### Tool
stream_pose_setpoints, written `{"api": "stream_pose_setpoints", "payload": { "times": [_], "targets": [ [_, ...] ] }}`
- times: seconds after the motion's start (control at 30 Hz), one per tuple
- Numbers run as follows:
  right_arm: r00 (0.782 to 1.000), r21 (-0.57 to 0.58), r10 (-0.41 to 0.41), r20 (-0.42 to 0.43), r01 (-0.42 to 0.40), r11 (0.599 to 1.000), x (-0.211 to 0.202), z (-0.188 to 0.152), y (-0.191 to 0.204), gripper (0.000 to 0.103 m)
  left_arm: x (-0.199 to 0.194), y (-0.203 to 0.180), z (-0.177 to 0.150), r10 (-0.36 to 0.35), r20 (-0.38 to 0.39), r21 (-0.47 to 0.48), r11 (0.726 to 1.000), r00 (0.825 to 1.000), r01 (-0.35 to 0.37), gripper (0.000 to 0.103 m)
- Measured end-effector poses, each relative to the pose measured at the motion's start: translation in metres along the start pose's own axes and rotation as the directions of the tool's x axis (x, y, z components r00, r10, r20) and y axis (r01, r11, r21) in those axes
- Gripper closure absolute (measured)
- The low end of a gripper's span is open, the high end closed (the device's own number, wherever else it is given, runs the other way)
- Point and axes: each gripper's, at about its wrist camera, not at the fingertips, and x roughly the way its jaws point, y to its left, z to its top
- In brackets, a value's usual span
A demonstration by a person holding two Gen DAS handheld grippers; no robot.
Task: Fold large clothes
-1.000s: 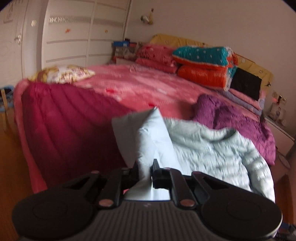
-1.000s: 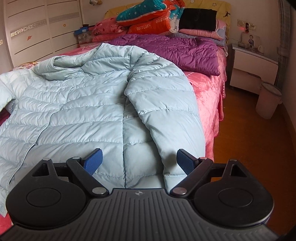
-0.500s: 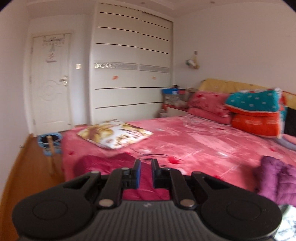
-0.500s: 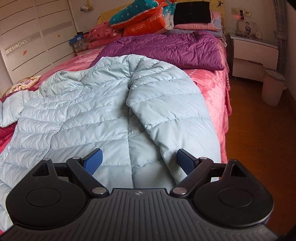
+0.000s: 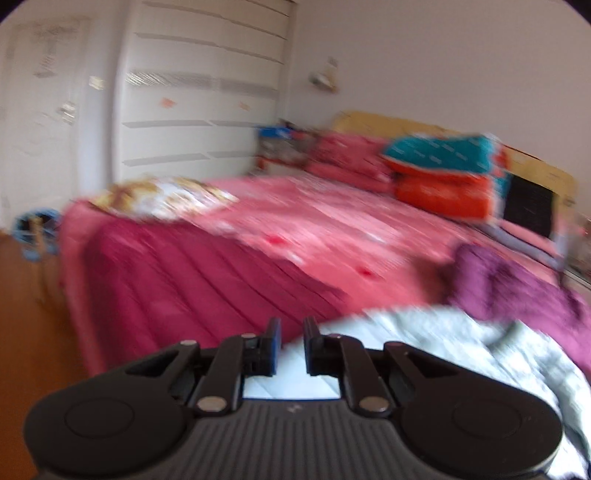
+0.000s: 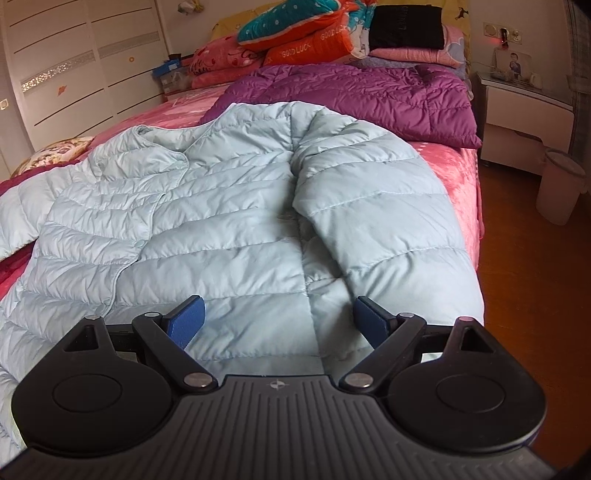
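Note:
A light blue quilted down jacket (image 6: 236, 229) lies spread front-up on the pink bed (image 6: 458, 173), its right sleeve folded down along the bed's right edge. My right gripper (image 6: 277, 317) is wide open and empty, just above the jacket's hem. In the blurred left wrist view, the jacket (image 5: 461, 354) lies at the lower right. My left gripper (image 5: 290, 332) hovers over the jacket's left edge with its jaws nearly together, a narrow gap between them and nothing in it.
A purple quilted jacket (image 6: 369, 92) lies beyond the blue one. Pillows and folded quilts (image 6: 314, 33) are stacked at the headboard. A dark red blanket (image 5: 192, 280) covers the bed's left part. A white nightstand (image 6: 524, 122) and bin (image 6: 561, 184) stand at right on the wood floor.
My left gripper let go of the jacket sleeve it held a second ago, swung up and away, and has now dropped back toward the jacket. My right gripper stayed open and shifted slightly.

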Motion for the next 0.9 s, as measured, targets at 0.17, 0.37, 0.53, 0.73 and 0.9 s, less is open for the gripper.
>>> {"api": "stream_pose_setpoints", "payload": {
  "times": [0.17, 0.37, 0.53, 0.73, 0.9],
  "targets": [
    [1.0, -0.034, 0.012, -0.011, -0.012, 0.999, 0.003, 0.0, 0.009, 0.0, -0.008, -0.029, -0.054, -0.158, -0.163, 0.016, 0.987, 0.974, 0.163, 0.087],
    [0.997, 0.009, 0.071, -0.036, -0.071, 0.997, -0.003, -0.001, -0.008, 0.0, -0.005, -0.04, -0.108, -0.215, -0.34, 0.0, 0.973, 0.916, 0.229, 0.068],
    [0.995, 0.07, 0.08, -0.066, -0.075, 0.995, -0.017, -0.012, -0.036, 0.0, 0.011, -0.035, -0.139, -0.194, -0.426, -0.027, 0.979, 0.883, 0.202, 0.051],
    [0.996, 0.146, 0.063, -0.071, -0.052, 0.988, -0.03, -0.024, -0.062, 0.0, 0.008, -0.033, -0.147, -0.217, -0.435, -0.064, 0.975, 0.874, 0.211, 0.041],
    [0.981, 0.27, 0.142, -0.134, -0.102, 0.958, -0.015, -0.031, -0.073, 0.0, 0.004, -0.039, -0.151, -0.247, -0.441, -0.092, 0.969, 0.863, 0.23, 0.039]
  ]
}}
